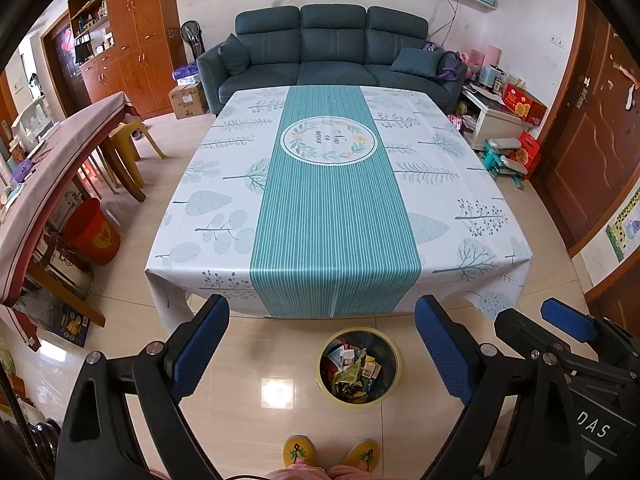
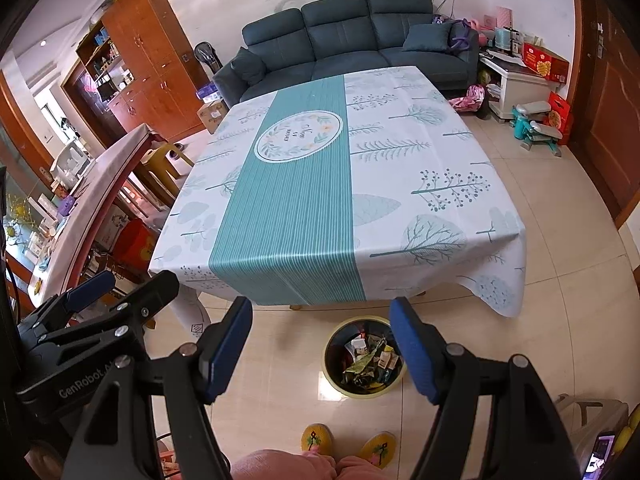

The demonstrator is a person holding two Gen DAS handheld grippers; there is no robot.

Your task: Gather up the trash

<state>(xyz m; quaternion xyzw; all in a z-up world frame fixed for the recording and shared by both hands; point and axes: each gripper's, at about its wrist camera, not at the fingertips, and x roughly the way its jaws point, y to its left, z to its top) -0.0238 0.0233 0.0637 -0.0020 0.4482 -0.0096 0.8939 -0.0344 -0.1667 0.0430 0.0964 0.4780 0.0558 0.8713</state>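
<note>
A round yellow-rimmed trash bin (image 1: 394, 376) stands on the floor in front of the table and holds several wrappers and small boxes (image 1: 352, 366). It also shows in the right wrist view (image 2: 334, 380) with the trash (image 2: 370, 360) inside. My left gripper (image 1: 322, 316) is open and empty, held above the floor over the bin. My right gripper (image 2: 320, 320) is open and empty, beside the left one. The right gripper shows at the right edge of the left wrist view (image 1: 560, 320). The table (image 1: 332, 200) carries a teal and white leaf-print cloth.
A blue sofa (image 1: 332, 48) stands behind the table. A long side table (image 1: 52, 176) with yellow stools and a red bucket (image 1: 94, 232) is at the left. A white cabinet and boxes (image 1: 504, 116) are at the right. My slippered feet (image 1: 332, 454) are just behind the bin.
</note>
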